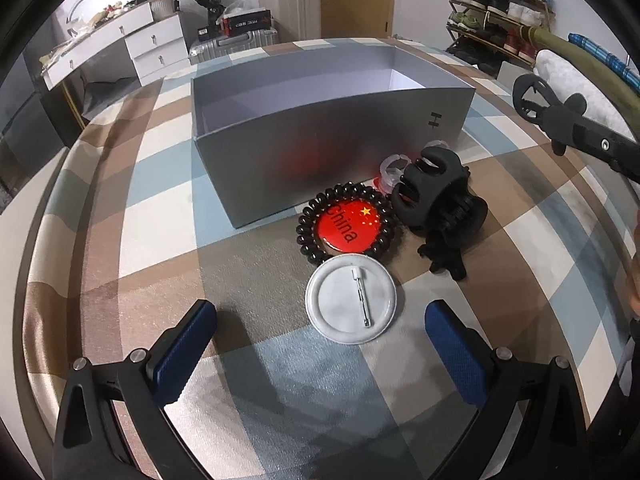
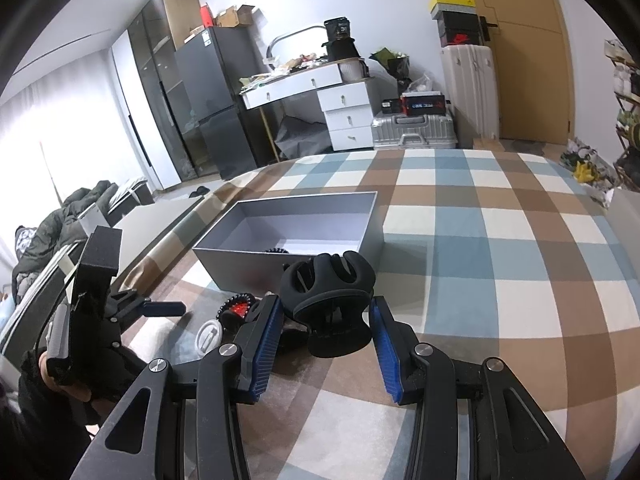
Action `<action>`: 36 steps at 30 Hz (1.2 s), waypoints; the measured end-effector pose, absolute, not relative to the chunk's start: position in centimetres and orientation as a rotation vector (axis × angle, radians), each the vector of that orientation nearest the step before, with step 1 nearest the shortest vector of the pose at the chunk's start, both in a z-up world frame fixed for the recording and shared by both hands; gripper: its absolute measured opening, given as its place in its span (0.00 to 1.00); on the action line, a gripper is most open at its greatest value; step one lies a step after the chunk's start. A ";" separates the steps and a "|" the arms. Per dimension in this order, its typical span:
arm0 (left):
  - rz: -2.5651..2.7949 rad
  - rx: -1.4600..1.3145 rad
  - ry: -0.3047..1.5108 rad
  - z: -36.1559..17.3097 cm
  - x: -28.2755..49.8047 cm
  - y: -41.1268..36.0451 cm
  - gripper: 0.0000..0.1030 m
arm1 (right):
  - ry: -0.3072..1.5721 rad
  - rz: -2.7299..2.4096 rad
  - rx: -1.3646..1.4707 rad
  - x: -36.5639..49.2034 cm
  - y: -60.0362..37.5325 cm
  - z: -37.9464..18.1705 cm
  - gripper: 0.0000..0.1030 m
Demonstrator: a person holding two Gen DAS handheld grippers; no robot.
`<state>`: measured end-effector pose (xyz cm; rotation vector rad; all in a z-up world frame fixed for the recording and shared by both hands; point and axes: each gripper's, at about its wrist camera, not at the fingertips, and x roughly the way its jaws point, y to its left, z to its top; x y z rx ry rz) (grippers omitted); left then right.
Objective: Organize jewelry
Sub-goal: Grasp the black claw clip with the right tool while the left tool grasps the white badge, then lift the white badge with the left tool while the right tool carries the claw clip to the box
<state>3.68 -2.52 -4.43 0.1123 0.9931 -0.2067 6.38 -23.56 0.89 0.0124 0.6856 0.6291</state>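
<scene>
On the checked surface (image 1: pixel 168 216) we see an open grey box (image 1: pixel 320 148), and just in front of its near wall lies a small cluster of jewelry. A black coiled hair tie (image 1: pixel 308 216) rings a red round badge (image 1: pixel 347 224) printed "China". Touching that ring on the near side is a white badge (image 1: pixel 351 298), face down with its pin up. To the right sits a black claw clip (image 1: pixel 436 204), resting on the surface, with two clear plastic rings (image 1: pixel 394 168) just behind it against the box.

The left gripper (image 1: pixel 320 308) hangs above the near edge of the cluster, its blue-padded fingers (image 1: pixel 188 344) wide apart and holding nothing; the white badge lies between and just beyond their tips.

From the right wrist we look past the right gripper (image 2: pixel 326 312) at the claw clip (image 2: pixel 328 300). Its fingers (image 2: pixel 266 336) are partly apart, framing the clip. From the left wrist the clip sits on the surface with this gripper well up and to the right, so nothing is gripped.

Inside the box (image 2: pixel 224 240), a dark beaded piece (image 2: pixel 276 251) shows at the near wall. A gloved hand (image 2: pixel 80 364) holds the left gripper.
</scene>
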 end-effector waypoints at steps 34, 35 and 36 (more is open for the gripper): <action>-0.260 0.090 0.843 -2.0 2.8 -2.3 0.36 | 0.682 0.646 0.013 5.9 -23.5 1.1 0.42; -0.258 0.086 0.835 -1.9 2.8 -2.2 0.36 | 0.680 0.647 0.014 5.8 -23.4 1.1 0.42; -0.256 0.083 0.827 -1.7 2.8 -2.2 0.36 | 0.679 0.650 0.013 5.8 -23.4 1.2 0.42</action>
